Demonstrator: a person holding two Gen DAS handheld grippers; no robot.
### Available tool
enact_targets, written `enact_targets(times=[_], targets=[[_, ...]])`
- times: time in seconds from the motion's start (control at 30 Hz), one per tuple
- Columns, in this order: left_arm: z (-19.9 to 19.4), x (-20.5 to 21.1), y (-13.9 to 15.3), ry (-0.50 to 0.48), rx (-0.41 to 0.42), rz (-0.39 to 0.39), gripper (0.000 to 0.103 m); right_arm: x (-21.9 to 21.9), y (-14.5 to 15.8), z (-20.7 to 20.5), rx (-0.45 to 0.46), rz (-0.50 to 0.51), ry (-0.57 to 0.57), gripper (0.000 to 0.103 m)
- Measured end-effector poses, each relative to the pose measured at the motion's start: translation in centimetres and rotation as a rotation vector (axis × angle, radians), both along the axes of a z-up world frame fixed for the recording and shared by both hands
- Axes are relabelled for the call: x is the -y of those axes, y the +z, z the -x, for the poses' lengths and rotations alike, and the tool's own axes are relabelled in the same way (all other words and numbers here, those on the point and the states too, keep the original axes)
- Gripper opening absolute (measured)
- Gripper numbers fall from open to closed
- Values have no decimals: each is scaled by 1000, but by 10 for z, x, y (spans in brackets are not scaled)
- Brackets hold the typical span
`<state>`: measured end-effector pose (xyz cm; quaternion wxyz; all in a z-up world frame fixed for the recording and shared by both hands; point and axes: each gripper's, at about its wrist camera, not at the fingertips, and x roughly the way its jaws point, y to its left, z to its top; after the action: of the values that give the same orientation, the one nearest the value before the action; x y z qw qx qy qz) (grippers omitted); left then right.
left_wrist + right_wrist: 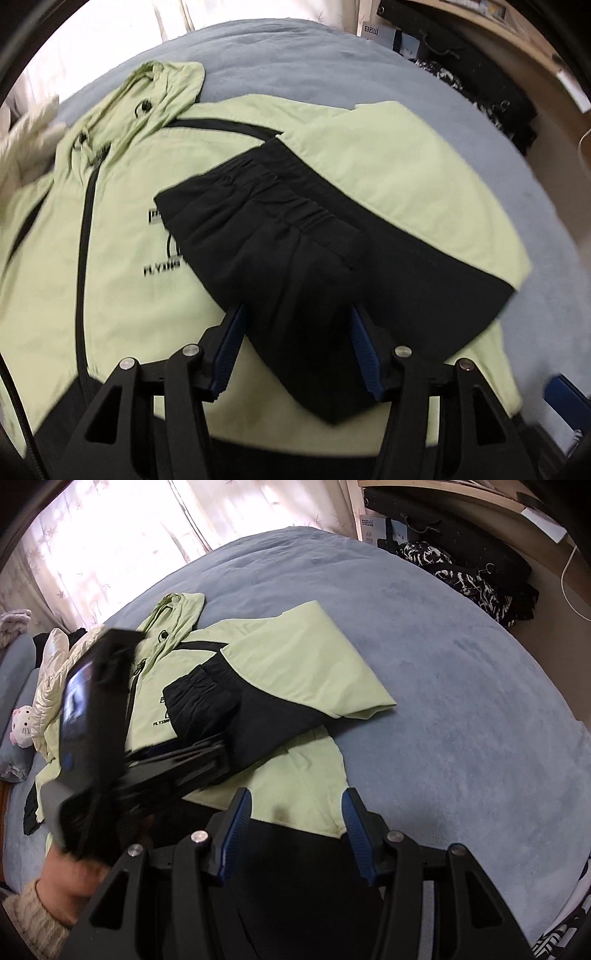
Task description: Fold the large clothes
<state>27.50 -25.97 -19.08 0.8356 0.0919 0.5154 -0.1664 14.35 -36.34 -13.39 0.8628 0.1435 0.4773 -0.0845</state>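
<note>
**Sleeve laid across a green jacket, both grippers open above it**

Nearest the left gripper, its two blue-padded fingers stand roughly half apart, and the black cuffed end of a sleeve lies between them. The pads do not seem to press the cloth, so I judge the sleeve released, not held.

Nearest the right gripper, the jaws are also about half open. They hover over the jacket's black hem with nothing pinched between them. To its left, a person's hand in a cream knitted cuff carries the left gripper, which appears blurred.

Just beyond both grippers lies the jacket, pale green with black panels, front up on a blue-grey bed cover. Its zip runs away from the left gripper towards the hood at the far end. The sleeve on the right side is folded inward across the chest, partly covering printed lettering.

Further off, to the far left, are a pale quilted garment and a small white plush toy. Sheer curtains hang behind the bed.

To do this step well, I would check that the folded sleeve lies flat and inside the body's outline. The other sleeve is not clearly visible; it probably needs the same inward fold. Gripping cloth near an edge, rather than bunching it mid-panel, should keep creases out.
</note>
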Motion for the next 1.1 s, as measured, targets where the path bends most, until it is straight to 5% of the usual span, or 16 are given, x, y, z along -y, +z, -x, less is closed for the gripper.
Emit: enact_targets(times=[0.03,0.07,0.1,0.27,0.4,0.47,0.57,0.73,0.87,0.97,1.1], targets=[[-1,3,1,-1,19,-21,48,1,-1,0,0,-2,1,51],[-2,4,3,-4,40,-37,23,1,-3,1,-2,-7,1,51],[-3,5,7,-9,61,-61,11,2,-4,1,-5,-12,1,51],[-10,-31,57,43,177,70,8,2,-4,6,11,-16,4,51],[-20,-99,89,171,218,189,8,0,1,8,33,-8,7,51],[-24,-141,91,242,195,263,10,-2,2,8,37,-2,12,51],[-30,-204,73,345,114,339,35,-6,2,8,33,-5,21,51],[-31,-279,31,450,-36,434,44,-16,0,6,30,3,43,51],[-29,-306,18,473,-94,537,45,-28,-2,1,24,6,61,51],[-34,-317,13,455,-117,632,56,-36,-4,-1,17,16,72,51],[-51,-315,3,443,-166,625,56,-41,-6,-5,9,22,84,51]])
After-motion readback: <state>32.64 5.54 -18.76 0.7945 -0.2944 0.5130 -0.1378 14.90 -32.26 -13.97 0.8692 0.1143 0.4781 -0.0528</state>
